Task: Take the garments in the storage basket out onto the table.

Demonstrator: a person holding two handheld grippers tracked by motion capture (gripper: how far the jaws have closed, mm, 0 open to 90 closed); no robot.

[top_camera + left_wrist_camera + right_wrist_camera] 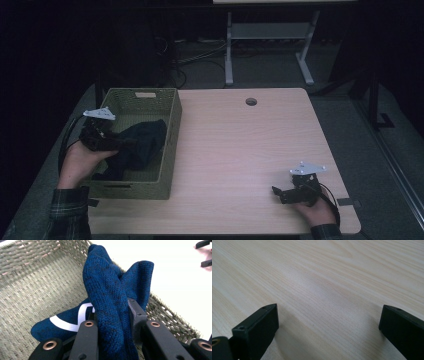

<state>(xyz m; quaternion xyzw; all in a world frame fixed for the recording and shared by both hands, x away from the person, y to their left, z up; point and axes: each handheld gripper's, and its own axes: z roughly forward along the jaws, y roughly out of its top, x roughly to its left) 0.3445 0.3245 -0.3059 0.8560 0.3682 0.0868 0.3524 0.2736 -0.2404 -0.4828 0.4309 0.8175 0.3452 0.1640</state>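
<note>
The left gripper (113, 322) has its jaws clamped on a thick fold of a dark blue knitted garment (110, 290), the cloth bunched up between the two black jaws and rising above them in two peaks. A white stripe on the knit shows lower down, where the rest of the garment lies on the woven floor of the basket (30, 290). In the high view the left gripper (102, 137) sits over the near-left part of the olive wicker basket (172, 145), with the garment (137, 145) draped from it across the basket's inside; most of the cloth is within the basket walls, and part appears to rest on the bottom.

The right gripper (328, 325) stands with its jaws wide apart and nothing between them, just above bare wood. In the high view it (292, 192) rests near the front right corner of the light wooden table (240, 145), well apart from the basket.

The step in hand looks like lifting the garment out of the basket with the left gripper alone. The next move probably calls for raising the fold high enough that the trailing cloth clears the basket's right wall, then carrying it toward the open table. The hanging part could snag on the wicker rim, so a steady upward pull seems wise before any sideways travel. The waiting right gripper could then take a second corner.
</note>
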